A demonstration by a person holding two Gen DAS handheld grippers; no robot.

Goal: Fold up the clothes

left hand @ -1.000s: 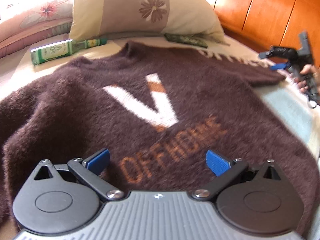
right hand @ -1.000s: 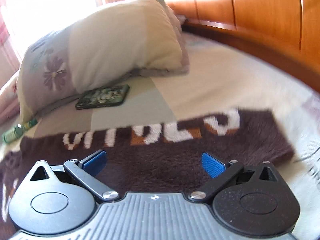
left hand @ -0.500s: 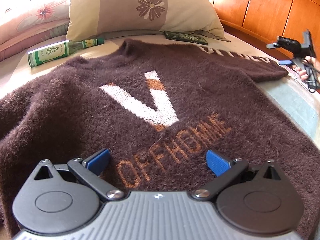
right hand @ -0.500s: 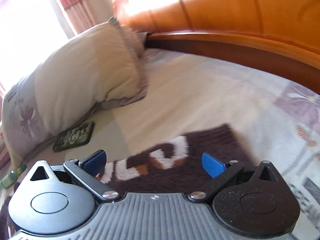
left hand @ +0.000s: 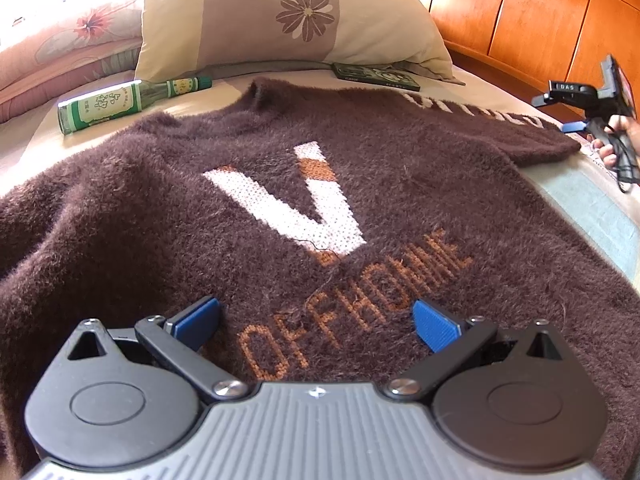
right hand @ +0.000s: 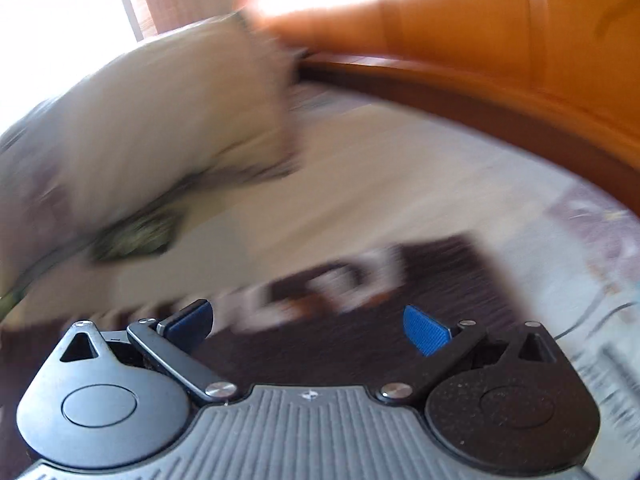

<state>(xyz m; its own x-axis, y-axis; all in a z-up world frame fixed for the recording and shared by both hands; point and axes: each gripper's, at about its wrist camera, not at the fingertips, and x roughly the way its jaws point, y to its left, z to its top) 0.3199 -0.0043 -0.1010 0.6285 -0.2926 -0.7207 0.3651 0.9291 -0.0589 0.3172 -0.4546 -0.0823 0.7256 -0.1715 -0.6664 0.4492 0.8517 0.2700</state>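
A fuzzy dark brown sweater (left hand: pixel 168 216) lies spread flat, front up, on the bed, with a white V and orange lettering on its chest. My left gripper (left hand: pixel 316 320) hovers open over the lower chest lettering, nothing between its blue pads. The sweater's right sleeve (left hand: pixel 532 136) stretches toward the headboard; its lettered end (right hand: pixel 400 292) shows blurred in the right wrist view. My right gripper (right hand: pixel 308 324) is open just above that sleeve, empty. In the left wrist view the right gripper (left hand: pixel 576 124) appears at the sleeve's cuff, held by a hand (left hand: pixel 616 140).
A flowered pillow (left hand: pixel 288 16) and a pink pillow (left hand: pixel 68 40) lean at the head of the bed. A green glass bottle (left hand: pixel 120 104) lies left of the collar; a flat dark green packet (left hand: pixel 376 76) lies under the pillow's edge. The orange wooden headboard (left hand: pixel 540 8) curves along the right.
The left gripper has barely moved over the chest. The right wrist view has swung and is now motion-blurred, with the sleeve end still below its open fingers.
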